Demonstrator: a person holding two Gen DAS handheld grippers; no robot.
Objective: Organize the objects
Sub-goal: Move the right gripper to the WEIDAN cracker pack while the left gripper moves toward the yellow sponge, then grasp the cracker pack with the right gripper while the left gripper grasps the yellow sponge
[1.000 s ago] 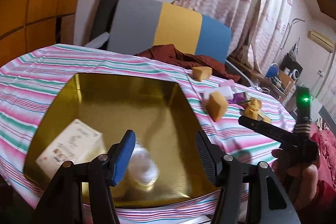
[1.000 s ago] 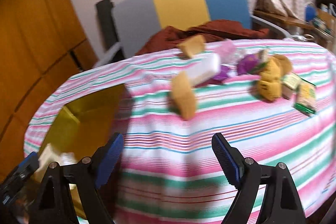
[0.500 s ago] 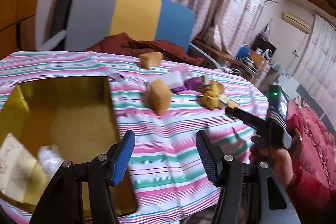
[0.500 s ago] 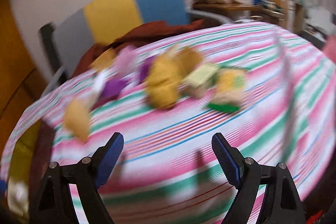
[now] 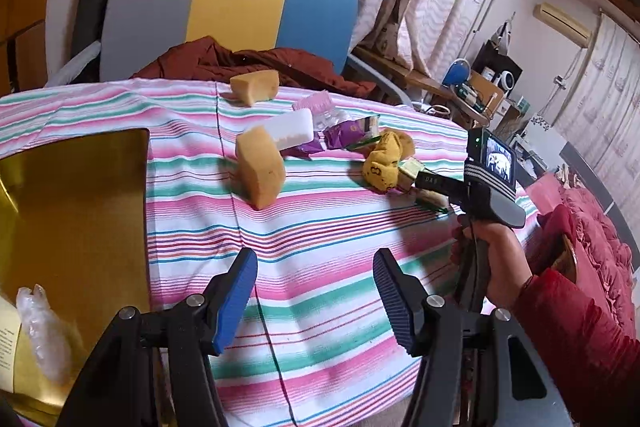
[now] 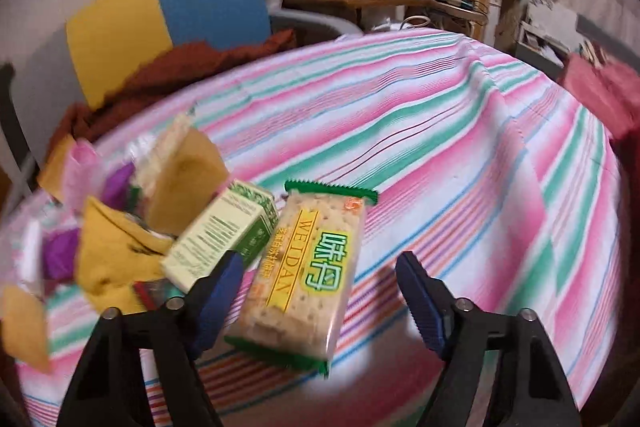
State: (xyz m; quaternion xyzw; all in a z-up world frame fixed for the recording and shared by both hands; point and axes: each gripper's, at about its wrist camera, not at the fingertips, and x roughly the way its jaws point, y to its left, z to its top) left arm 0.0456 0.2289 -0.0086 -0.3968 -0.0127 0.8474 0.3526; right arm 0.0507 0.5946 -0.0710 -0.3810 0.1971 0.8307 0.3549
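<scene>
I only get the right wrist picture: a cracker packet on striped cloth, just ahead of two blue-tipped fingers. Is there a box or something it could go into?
Observer: Yes. The left wrist view shows a gold tray on the table's left side.
Visitor: Anything in it?
Observer: A crumpled clear plastic wrapper lies near the tray's closest edge.
Visitor: And the other claw?
Observer: The left gripper is open and holds nothing. It is above the striped cloth, just right of the tray.
</scene>
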